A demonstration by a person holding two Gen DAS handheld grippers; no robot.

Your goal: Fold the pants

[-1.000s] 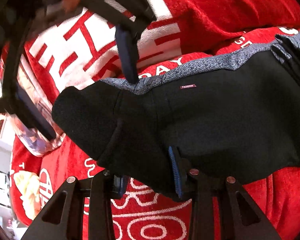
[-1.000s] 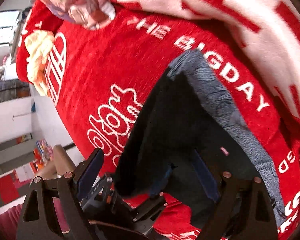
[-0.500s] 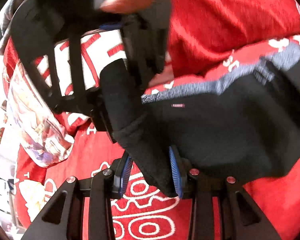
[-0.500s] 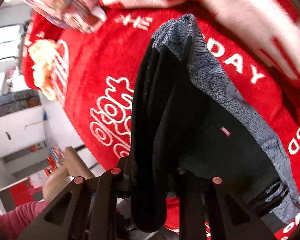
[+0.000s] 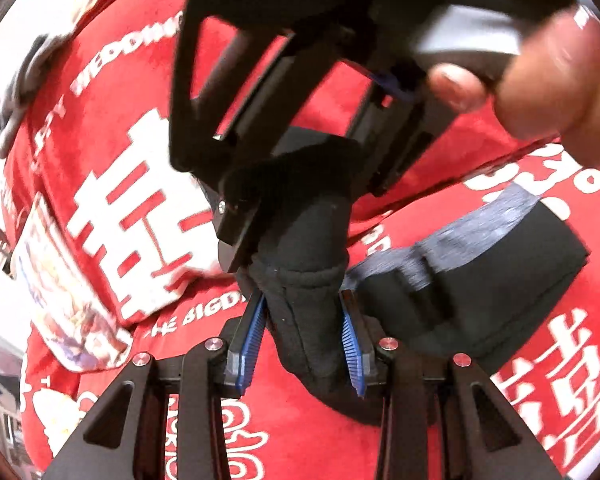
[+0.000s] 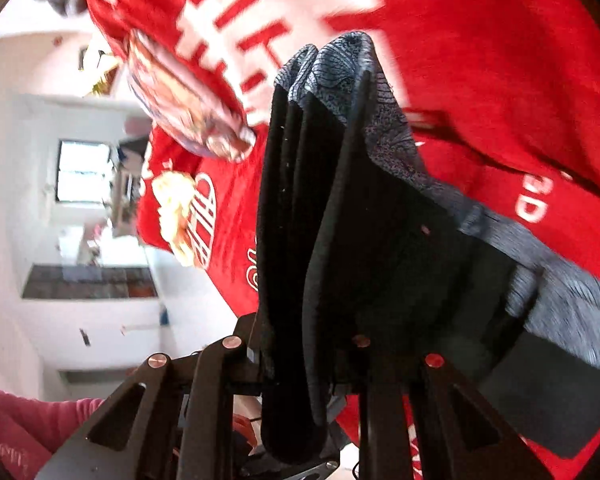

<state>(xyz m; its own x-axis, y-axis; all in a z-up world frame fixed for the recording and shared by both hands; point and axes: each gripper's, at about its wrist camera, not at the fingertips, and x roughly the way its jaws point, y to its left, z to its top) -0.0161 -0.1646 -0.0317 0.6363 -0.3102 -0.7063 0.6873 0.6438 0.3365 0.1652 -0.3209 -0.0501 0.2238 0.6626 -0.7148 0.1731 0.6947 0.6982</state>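
While both grippers are angling downward over the red blanket (image 5: 112,148), the left gripper (image 5: 303,346) is pinching the black pants (image 5: 476,296) and the right gripper (image 6: 300,364) is clamping their bunched folds. A second ago the right jaws were wide and the pants lay flatter.

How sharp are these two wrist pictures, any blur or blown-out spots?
Left wrist view: the hand and right gripper body up top are motion-smeared, while the black fleece pants stay crisp. Right wrist view: the red printed blanket streaks along the top, and the window is overexposed.
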